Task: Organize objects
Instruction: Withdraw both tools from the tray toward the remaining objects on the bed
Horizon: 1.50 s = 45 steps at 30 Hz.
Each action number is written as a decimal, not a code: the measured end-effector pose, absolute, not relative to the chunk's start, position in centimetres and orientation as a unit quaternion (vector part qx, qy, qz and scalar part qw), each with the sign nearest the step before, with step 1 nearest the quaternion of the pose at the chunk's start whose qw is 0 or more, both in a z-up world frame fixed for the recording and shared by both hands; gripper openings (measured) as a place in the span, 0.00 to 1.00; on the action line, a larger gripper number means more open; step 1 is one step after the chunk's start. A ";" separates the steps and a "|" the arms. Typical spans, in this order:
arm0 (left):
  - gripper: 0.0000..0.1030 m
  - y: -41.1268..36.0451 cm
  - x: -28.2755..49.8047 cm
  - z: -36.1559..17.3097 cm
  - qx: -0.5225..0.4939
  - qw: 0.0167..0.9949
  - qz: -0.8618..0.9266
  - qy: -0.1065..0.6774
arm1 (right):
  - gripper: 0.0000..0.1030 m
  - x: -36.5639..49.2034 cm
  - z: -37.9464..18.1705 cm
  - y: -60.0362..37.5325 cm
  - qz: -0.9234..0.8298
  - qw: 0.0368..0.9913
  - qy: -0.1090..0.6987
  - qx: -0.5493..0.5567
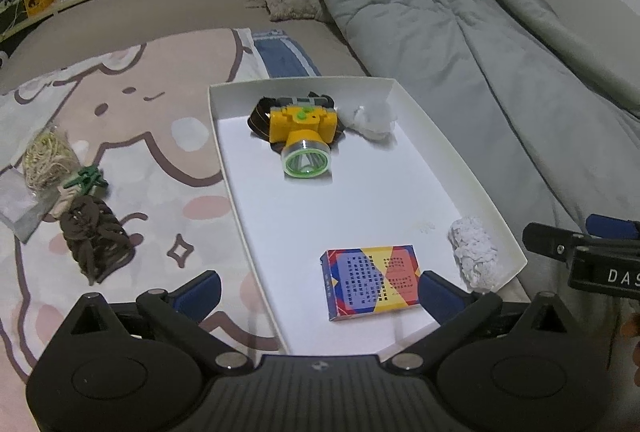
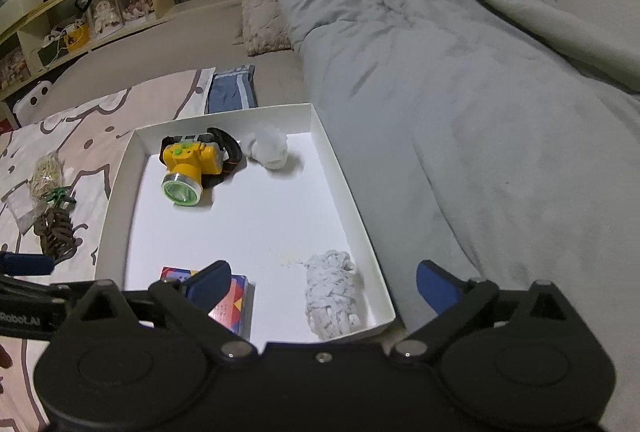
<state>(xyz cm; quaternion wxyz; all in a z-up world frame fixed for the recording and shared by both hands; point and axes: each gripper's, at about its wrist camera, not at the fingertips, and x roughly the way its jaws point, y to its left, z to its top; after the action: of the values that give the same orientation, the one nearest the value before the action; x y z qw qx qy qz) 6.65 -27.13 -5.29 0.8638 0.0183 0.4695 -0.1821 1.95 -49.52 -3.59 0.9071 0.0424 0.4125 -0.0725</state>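
Observation:
A white tray [image 1: 216, 136] [image 2: 116, 200] lies on the bed. In it are a yellow headlamp [image 1: 302, 136] [image 2: 186, 168], a crumpled white cloth [image 1: 374, 120] [image 2: 268, 148] at the far end, a colourful card box [image 1: 370, 282] [image 2: 236, 304] and a white knitted bundle [image 1: 474, 254] [image 2: 330, 296] in the near right corner. My left gripper [image 1: 318, 292] is open above the card box, with nothing between its fingers. My right gripper [image 2: 324, 284] is open over the knitted bundle, its pads clear of it.
Left of the tray, a bag of rubber bands [image 1: 46, 160], a green clip [image 1: 86, 180] and a bundle of brown ties [image 1: 96, 244] lie on a cartoon blanket [image 1: 160, 152]. A grey duvet [image 1: 440, 12] runs along the right. Folded blue cloth [image 1: 280, 56] lies beyond the tray.

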 end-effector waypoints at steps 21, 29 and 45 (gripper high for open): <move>1.00 -22.8 4.0 -2.1 0.018 0.879 -0.201 0.432 | 0.99 -2.0 -1.7 -46.8 -0.101 0.915 0.388 0.043; 1.00 -20.4 4.1 -2.0 -0.005 0.886 -0.196 0.420 | 0.99 -2.4 -1.6 -45.4 -0.098 0.915 0.389 0.044; 1.00 -13.9 5.2 -1.0 -0.013 0.906 -0.154 0.395 | 0.99 -0.7 -0.9 -41.4 -0.069 0.924 0.371 0.054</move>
<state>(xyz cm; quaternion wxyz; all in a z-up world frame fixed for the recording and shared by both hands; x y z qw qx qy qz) 5.17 -13.90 -1.02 0.9057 -0.0131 0.3946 -0.1543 -0.68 -41.41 -0.90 0.9243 0.0541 0.3715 -0.0692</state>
